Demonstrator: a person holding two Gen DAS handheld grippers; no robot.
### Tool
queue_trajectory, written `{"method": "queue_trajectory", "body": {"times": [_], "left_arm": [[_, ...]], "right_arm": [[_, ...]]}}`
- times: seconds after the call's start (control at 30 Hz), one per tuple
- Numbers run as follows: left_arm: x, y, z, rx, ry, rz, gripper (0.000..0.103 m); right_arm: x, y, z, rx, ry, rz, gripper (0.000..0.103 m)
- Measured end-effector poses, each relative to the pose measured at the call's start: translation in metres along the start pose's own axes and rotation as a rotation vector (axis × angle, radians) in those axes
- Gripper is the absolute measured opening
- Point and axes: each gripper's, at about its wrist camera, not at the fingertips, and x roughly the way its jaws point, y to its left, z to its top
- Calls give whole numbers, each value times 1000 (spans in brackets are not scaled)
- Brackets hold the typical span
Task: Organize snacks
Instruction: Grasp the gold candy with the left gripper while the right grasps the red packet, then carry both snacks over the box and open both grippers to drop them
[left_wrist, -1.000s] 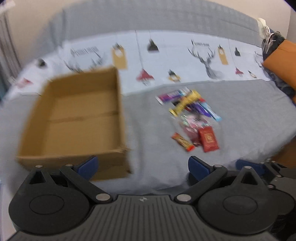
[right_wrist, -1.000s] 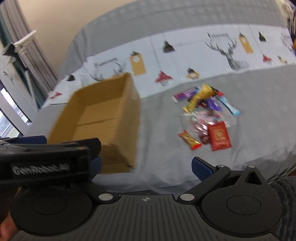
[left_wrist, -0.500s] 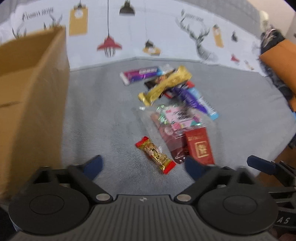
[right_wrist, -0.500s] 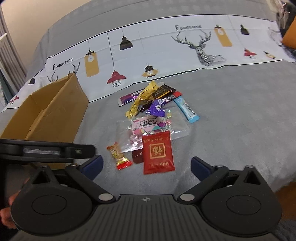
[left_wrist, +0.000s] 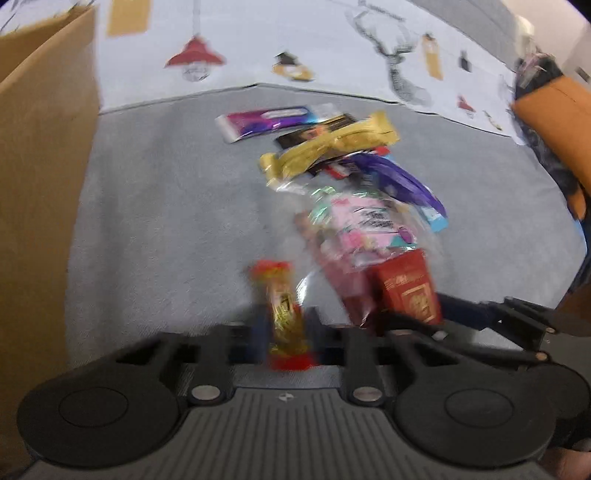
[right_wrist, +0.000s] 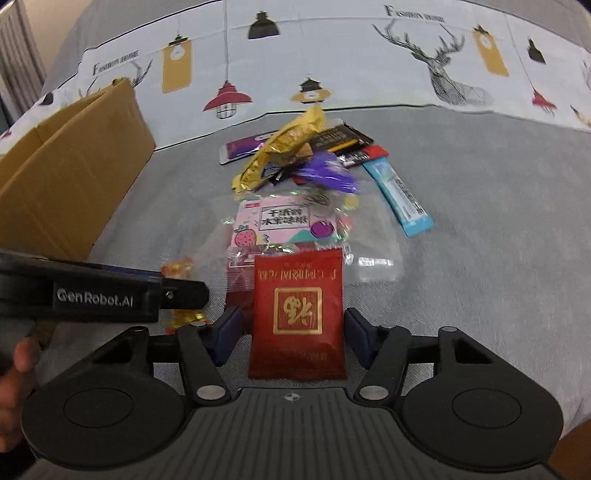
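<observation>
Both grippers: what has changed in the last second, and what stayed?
Both came forward and down to the snacks. The left gripper has narrowed around the red-gold candy, seemingly gripping it. The right gripper, half closed, now straddles the red packet without touching. The pile and the box stayed put.

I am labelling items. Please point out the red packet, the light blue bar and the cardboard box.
red packet (right_wrist: 298, 314), right wrist view, printed front.
light blue bar (right_wrist: 399, 195), right wrist view, middle.
cardboard box (right_wrist: 70, 177), right wrist view, outer side wall.

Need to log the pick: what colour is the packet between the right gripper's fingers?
Red with gold print, clearest in the right wrist view: packet.
</observation>
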Motion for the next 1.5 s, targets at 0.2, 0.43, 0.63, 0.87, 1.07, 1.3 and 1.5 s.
{"method": "queue_trajectory", "body": {"times": [0.2,0.43,0.63,0.87,1.07,1.3,1.5], "left_arm": [[-6,8,-9,10,28,-30,22],[-4,6,-10,-25,21,-35,30],[-8,-11,-16,49,-11,63,20],[-42,-21,-23,90,-22,41,19],[-101,-13,-26,91,-85,19,19],[-173,22,-20,11,-207,-26,19],[-230,74,-17,-80,-344,-9,19]], "right_arm": [[-19,-12,2,49,-80,-19,47],[-3,-8,-6,13,16,3,64],[2,3,-3,-46,9,-40,47],[-30,11,1,-57,-127,-123,46],[-71,31,-2,-57,-225,-83,46],[-118,92,9,-48,-284,7,46],[-133,151,31,-72,-278,108,46]]}}
